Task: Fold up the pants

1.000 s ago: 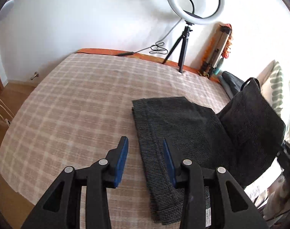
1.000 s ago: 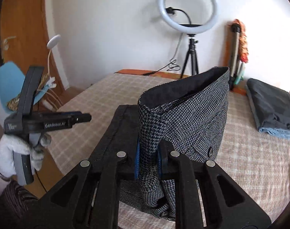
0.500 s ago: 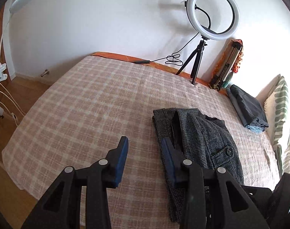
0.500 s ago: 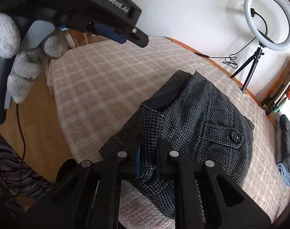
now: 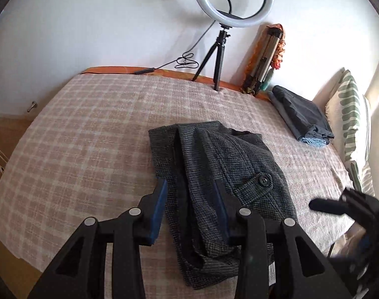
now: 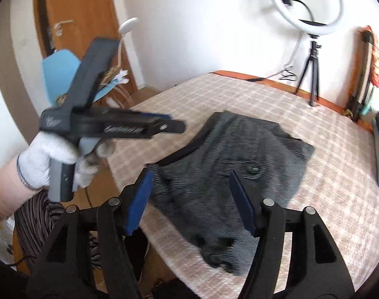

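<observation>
The grey houndstooth pants (image 5: 221, 172) lie folded in a loose heap on the plaid bed cover, button pocket facing up; they also show in the right wrist view (image 6: 229, 164). My left gripper (image 5: 190, 209) is open, its jaws hovering over the near left edge of the pants. My right gripper (image 6: 189, 201) is open and empty, just above the near edge of the pants. The left gripper also shows in the right wrist view (image 6: 159, 125), held in a white-gloved hand to the left. The right gripper's tip (image 5: 339, 205) shows at the right in the left wrist view.
A ring light on a tripod (image 5: 221, 49) and a folded tripod (image 5: 264, 62) stand at the bed's far edge. A folded dark garment (image 5: 304, 117) and a striped pillow (image 5: 351, 119) lie at the right. A door and blue chair (image 6: 62, 72) are left of the bed.
My right gripper let go of the pants' waist end and opened; the pants dropped onto the bed. My left gripper moved in over the pants' near edge.
</observation>
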`<action>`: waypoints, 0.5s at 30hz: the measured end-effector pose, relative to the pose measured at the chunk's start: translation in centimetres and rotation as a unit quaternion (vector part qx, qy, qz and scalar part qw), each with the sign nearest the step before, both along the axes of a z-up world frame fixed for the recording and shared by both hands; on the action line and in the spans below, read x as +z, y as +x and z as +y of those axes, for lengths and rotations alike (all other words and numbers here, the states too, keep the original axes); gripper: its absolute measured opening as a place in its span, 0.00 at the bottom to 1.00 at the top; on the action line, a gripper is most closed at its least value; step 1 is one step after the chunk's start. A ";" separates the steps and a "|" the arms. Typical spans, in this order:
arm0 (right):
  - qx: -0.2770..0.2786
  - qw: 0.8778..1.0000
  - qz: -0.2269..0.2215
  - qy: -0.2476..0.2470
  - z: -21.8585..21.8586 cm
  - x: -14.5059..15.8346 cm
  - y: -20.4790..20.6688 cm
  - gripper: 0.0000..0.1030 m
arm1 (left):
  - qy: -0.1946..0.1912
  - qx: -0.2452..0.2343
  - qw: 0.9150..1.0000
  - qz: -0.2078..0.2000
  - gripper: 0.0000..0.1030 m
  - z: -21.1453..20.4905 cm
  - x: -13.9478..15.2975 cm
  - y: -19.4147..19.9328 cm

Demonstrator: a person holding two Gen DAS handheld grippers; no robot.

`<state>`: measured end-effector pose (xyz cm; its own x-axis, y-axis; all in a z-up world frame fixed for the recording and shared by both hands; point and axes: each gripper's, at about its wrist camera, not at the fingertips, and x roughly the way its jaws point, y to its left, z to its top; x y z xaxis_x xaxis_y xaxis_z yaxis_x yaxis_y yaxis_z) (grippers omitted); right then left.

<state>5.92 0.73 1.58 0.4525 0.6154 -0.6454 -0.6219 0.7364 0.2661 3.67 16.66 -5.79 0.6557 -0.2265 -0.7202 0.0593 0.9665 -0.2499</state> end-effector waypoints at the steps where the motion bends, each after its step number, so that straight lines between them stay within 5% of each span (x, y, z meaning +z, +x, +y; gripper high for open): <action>1: -0.028 1.000 0.011 0.004 -1.4 -0.3 1.5 0.64 | 0.000 -0.011 1.000 0.005 0.33 -0.7 -0.2 0.1; 5: -0.108 0.992 0.065 0.013 -5.1 -2.8 8.0 0.64 | 0.001 -0.044 0.999 0.030 0.33 -3.0 -1.3 0.1; 13: -0.152 0.967 0.196 0.055 -6.0 -9.3 16.9 0.64 | 0.009 -0.061 0.996 0.066 0.33 -4.1 -3.4 -0.3; 14: -0.156 0.964 0.208 0.061 -5.9 -10.0 17.4 0.60 | 0.004 -0.059 0.996 0.070 0.33 -3.9 -3.6 -0.4; 15: -0.154 0.962 0.216 0.071 -5.9 -10.6 17.8 0.46 | 0.000 -0.058 0.996 0.071 0.33 -3.7 -3.8 -0.6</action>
<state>23.77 -5.15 -9.00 0.3350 0.5914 -0.7335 -0.1895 0.8049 0.5624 3.10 13.01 -9.59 0.5164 -0.2938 -0.8044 0.1340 0.9555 -0.2629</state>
